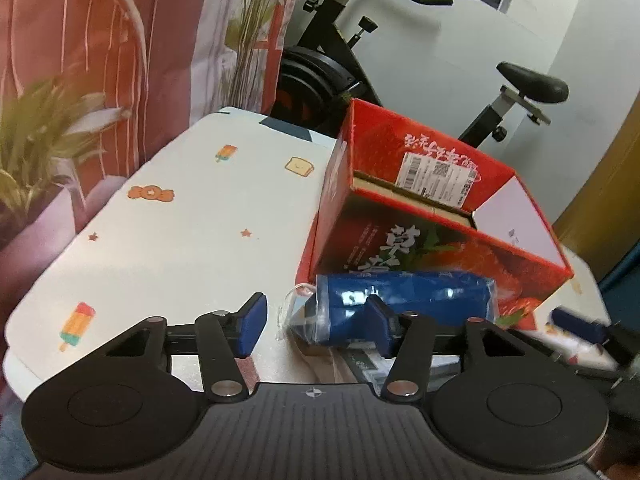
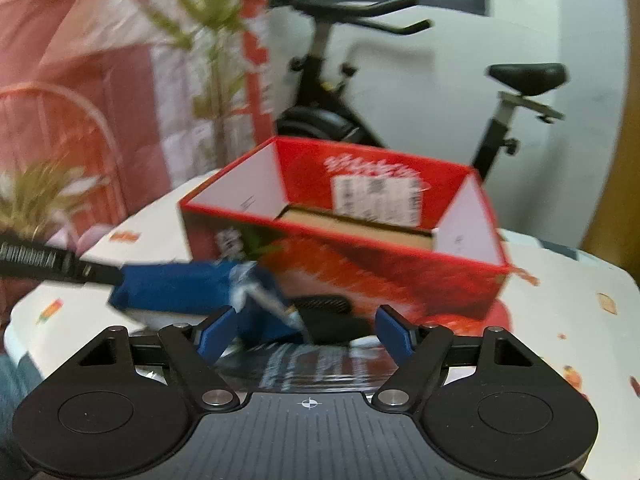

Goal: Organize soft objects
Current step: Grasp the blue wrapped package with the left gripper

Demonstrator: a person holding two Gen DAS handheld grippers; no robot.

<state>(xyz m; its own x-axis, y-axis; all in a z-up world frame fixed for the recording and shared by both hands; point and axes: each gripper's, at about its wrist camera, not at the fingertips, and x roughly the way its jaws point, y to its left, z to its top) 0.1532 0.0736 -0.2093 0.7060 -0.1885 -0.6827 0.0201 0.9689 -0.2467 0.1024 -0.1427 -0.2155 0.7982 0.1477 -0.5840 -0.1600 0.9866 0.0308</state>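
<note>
We see even, fairly bright indoor light, with soft glare on the shiny blue plastic-wrapped roll [image 1: 400, 300] and only a faint shadow under it on the white printed desk [image 1: 180, 240]. The left wrist view is mostly sharp, while the right wrist view is smeared by motion blur across the open red cardboard box [image 2: 360, 280]. Both fisheye views bend straight lines and darken at the corners.

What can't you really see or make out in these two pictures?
- Left wrist view: the near end of the blue wrapped roll hides behind the left tool's right finger.
- Right wrist view: motion blur makes the label inside the red box unreadable.
- Right wrist view: the dark packet under the right tool is blurred and half covered.
</note>
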